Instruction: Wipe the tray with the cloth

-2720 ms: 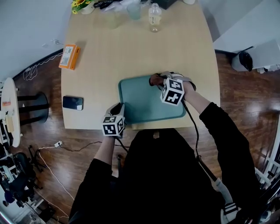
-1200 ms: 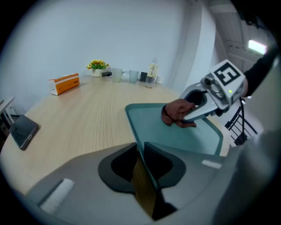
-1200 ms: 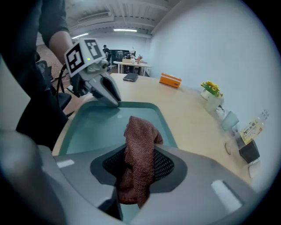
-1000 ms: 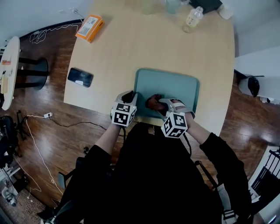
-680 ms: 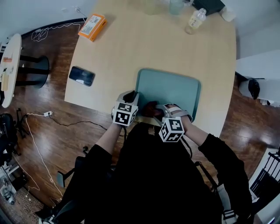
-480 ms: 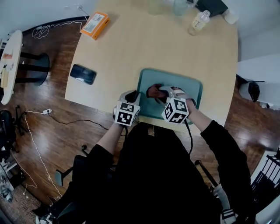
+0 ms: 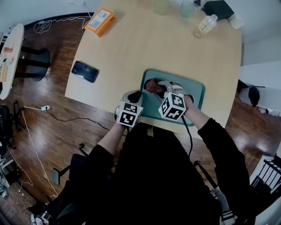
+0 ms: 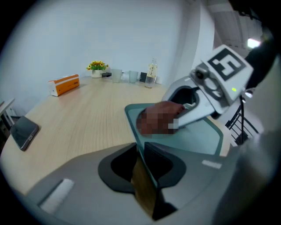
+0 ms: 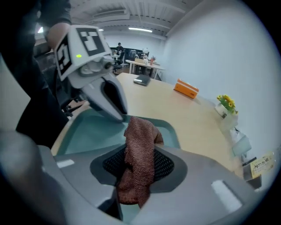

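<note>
- tray [image 7: 196, 89]: teal, shallow, rounded corners; lies on a pale wooden table [image 7: 153, 46] at the edge nearest the person.
- left gripper [image 8: 141, 161]: jaws closed onto the tray's near left rim, the thin teal edge running between them.
- right gripper [image 9: 138, 159]: jaws clamped on a reddish-brown cloth [image 7: 152, 85]; the cloth's loose end hangs over the tray's floor by the far left corner, close to the left gripper. this gripper and its marker cube cover the tray's left and middle.
- phone [image 7: 85, 71]: dark, flat on the table, well left of the tray.
- orange box [image 7: 100, 21]: far left of the table; white label, print too small to read.
- bottle [image 7: 205, 26]: clear, pale contents, far right of the table; label unreadable.
- two clear cups [image 7: 160, 6]: far edge, beside a dark box [image 7: 218, 6].
- yellow flowers [image 8: 97, 66]: far edge, near the cups.
- round white side table [image 7: 9, 52]: on the wooden floor, left of the table.
- cable [image 7: 30, 132]: loose on the floor.
- dark bag [image 7: 253, 94]: on the floor at right.
- writing: black and white square markers on both cubes; no legible words anywhere.
</note>
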`<action>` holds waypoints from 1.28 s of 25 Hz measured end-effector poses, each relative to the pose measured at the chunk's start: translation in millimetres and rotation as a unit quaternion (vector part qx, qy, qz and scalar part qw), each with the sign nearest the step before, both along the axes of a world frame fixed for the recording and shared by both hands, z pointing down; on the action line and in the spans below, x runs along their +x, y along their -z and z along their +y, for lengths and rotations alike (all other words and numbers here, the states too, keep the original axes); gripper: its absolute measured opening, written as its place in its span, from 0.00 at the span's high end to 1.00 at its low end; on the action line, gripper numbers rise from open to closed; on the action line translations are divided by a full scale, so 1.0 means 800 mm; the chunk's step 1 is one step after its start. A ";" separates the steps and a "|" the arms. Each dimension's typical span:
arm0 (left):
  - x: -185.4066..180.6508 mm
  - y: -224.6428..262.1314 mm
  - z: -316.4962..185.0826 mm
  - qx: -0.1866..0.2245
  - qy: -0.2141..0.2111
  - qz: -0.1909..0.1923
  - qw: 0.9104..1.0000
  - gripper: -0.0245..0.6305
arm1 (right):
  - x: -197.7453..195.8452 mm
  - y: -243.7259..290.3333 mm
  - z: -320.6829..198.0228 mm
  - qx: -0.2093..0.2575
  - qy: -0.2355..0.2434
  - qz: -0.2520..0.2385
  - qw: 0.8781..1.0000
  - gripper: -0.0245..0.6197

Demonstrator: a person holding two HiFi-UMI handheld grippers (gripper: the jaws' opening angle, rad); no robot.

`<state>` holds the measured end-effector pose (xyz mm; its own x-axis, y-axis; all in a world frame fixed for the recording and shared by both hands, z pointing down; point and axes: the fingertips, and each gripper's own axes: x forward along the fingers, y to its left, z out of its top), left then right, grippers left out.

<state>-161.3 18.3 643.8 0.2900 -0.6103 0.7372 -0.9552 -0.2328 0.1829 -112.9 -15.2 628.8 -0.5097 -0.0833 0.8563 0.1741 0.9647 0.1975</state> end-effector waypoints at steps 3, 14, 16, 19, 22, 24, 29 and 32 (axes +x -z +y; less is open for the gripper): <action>-0.003 0.000 0.001 -0.001 0.000 0.001 1.000 0.90 | 0.009 -0.005 0.079 -0.016 0.050 -0.004 0.999 0.76; 0.000 -0.002 0.004 -0.008 -0.001 0.010 1.000 0.90 | 0.071 0.009 0.082 -0.043 -0.135 -0.053 0.989 0.76; 0.001 -0.001 0.005 -0.009 -0.002 0.009 1.000 0.90 | 0.133 0.004 0.033 -0.058 -0.265 -0.057 0.961 0.76; 0.000 0.000 0.004 -0.007 -0.004 0.007 1.000 0.90 | 0.223 0.001 -0.025 -0.049 -0.381 -0.056 0.921 0.76; 0.001 0.000 0.004 -0.007 -0.005 0.005 1.000 0.90 | 0.278 0.001 -0.070 -0.025 -0.454 -0.038 0.890 0.76; 0.002 0.000 0.004 -0.006 -0.006 0.006 1.000 0.90 | 0.287 -0.002 -0.095 -0.022 -0.487 -0.031 0.873 0.76; 0.002 0.001 0.002 -0.007 -0.008 0.009 1.000 0.90 | 0.199 -0.001 -0.126 -0.009 -0.454 -0.037 0.890 0.76; 0.003 0.001 0.002 -0.008 -0.010 0.010 1.000 0.89 | 0.118 0.001 -0.113 -0.014 -0.407 -0.043 0.912 0.76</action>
<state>-158.8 20.3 643.2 0.3162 -0.5920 0.7413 -0.9467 -0.2480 0.2058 -18.8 -105.2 628.2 -0.3542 -0.4422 0.8240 -0.6169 0.7727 0.1495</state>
